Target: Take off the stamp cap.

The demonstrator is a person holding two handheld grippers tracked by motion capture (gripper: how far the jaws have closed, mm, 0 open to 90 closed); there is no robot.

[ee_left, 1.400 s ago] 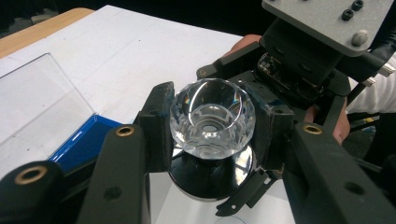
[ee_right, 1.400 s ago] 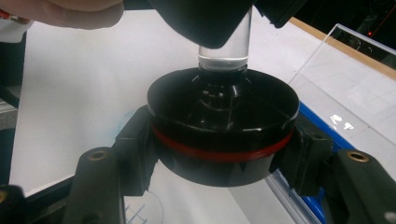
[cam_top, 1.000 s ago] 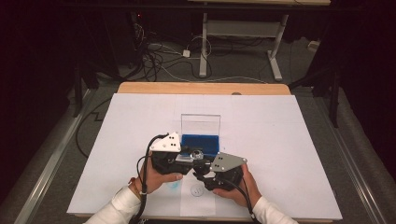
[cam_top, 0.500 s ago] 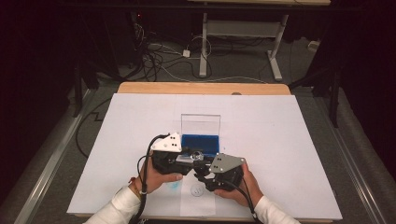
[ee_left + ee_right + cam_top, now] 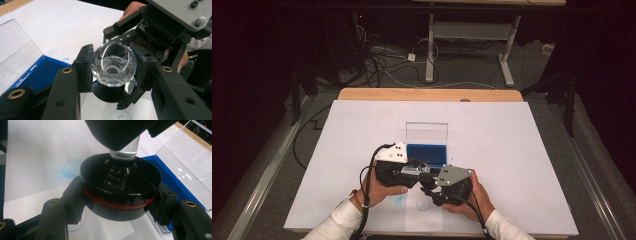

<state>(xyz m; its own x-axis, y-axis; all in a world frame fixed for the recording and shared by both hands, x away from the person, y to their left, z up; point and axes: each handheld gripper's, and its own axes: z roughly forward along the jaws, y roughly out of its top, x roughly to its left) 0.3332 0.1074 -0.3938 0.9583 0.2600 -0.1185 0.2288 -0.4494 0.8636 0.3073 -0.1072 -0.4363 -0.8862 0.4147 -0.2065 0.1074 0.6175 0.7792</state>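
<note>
My left gripper [image 5: 113, 68] is clamped on a clear faceted glass knob [image 5: 114, 65], a pad on each side of its widest ring, with no gap showing at either pad. My right gripper [image 5: 119, 195] is closed around a round black cap with a red band [image 5: 119, 185], its pads bearing on opposite sides of the rim. The two pieces meet nose to nose: in the right gripper view the knob's clear neck runs down into the hollow of the black cap.

I judge the glass knob hard, smooth and prone to slip under a light squeeze, and likely to chip if knocked; the faceted girdle where I hold it is the best purchase. The cap looks light and stiff, and the rim is the sensible place to grip.

The knob's long axis runs from its broad faceted head to its narrow neck, roughly level above the table, pointing from my left gripper toward my right.

In the high view both grippers sit together near the front of the white paper-covered table [image 5: 522, 150], held just above it. Just behind them lies an open blue case with a clear upright lid [image 5: 427, 150].
</note>
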